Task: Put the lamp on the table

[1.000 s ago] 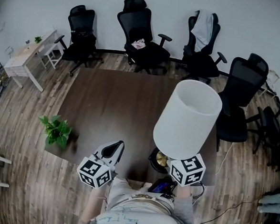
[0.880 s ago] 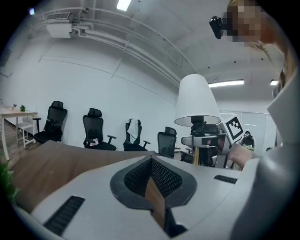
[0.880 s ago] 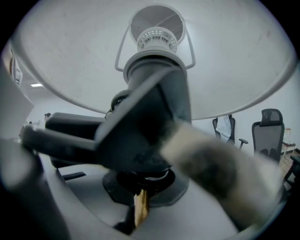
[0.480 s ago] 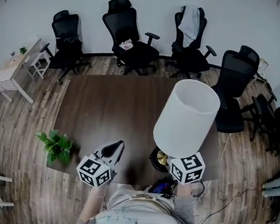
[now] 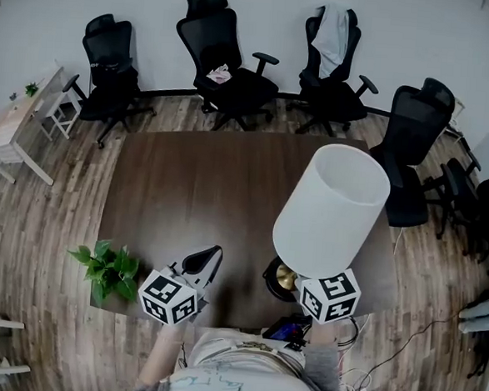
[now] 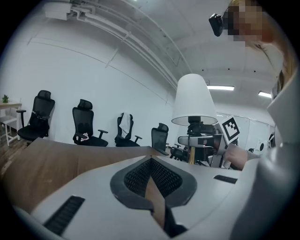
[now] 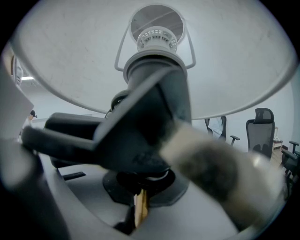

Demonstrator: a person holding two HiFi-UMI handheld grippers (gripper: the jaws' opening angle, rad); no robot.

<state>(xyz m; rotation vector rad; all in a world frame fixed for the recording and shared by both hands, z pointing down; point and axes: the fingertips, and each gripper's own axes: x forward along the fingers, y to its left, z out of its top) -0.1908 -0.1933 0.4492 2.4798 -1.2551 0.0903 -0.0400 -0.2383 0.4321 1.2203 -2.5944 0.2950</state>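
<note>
Now both tools reach a bit further over the desk [image 5: 204,179] than a second ago. The right tool [image 7: 139,206] pinches the lamp [image 5: 331,212] by its thin gold stem, above the desk's near right edge. The left tool [image 5: 213,255] is pressed together, empty, near the plant [image 5: 110,271].

The head view looks steeply down on the counter [image 5: 204,179] from above. The camera on the left gripper [image 6: 151,183] faces nearly level across it toward the chairs [image 6: 84,126], with the lamp [image 6: 194,101] to its right. The one on the right gripper [image 7: 139,206] looks up, close under the lamp, which all three share.
</note>
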